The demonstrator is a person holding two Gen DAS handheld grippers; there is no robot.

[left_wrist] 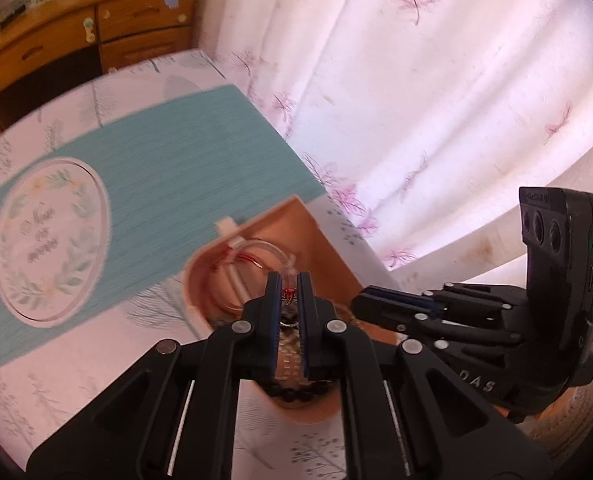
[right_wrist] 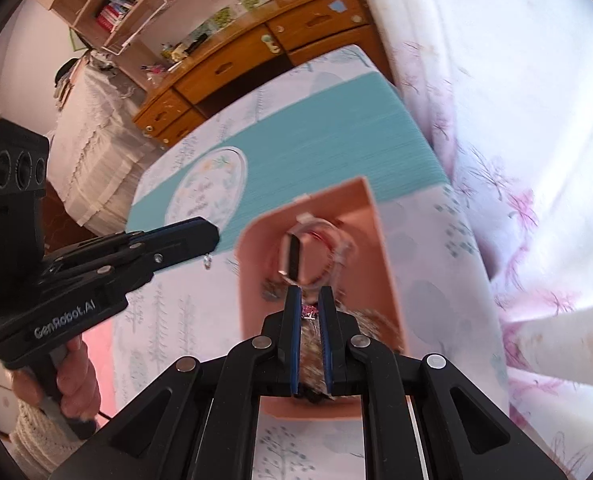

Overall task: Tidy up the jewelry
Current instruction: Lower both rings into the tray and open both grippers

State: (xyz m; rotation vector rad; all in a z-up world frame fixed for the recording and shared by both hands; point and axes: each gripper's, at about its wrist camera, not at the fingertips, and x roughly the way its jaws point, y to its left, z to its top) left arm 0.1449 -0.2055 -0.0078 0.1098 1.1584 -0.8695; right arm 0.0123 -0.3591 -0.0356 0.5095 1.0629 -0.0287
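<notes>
A peach-pink jewelry tray (left_wrist: 324, 240) (right_wrist: 372, 240) lies on the table and holds clear bangles (left_wrist: 252, 256) (right_wrist: 328, 248), a watch band and a heap of chains and beads (left_wrist: 292, 356) (right_wrist: 372, 320). My left gripper (left_wrist: 288, 280) hovers over the tray, its jaws nearly shut with a small red-stoned piece (left_wrist: 288, 292) between the tips. In the right wrist view a small hook (right_wrist: 207, 261) dangles from its tips (right_wrist: 212, 236). My right gripper (right_wrist: 309, 294) is nearly shut over the heap, a pink stone (right_wrist: 308, 312) between its fingers; whether it grips is unclear.
A teal placemat (left_wrist: 168, 168) (right_wrist: 336, 132) with a round floral emblem lies on the patterned tablecloth (left_wrist: 76, 380). A floral curtain (left_wrist: 436, 100) hangs on the right. A wooden dresser (left_wrist: 96, 40) stands at the back, with a bed and a bookshelf (right_wrist: 108, 8) in the right wrist view.
</notes>
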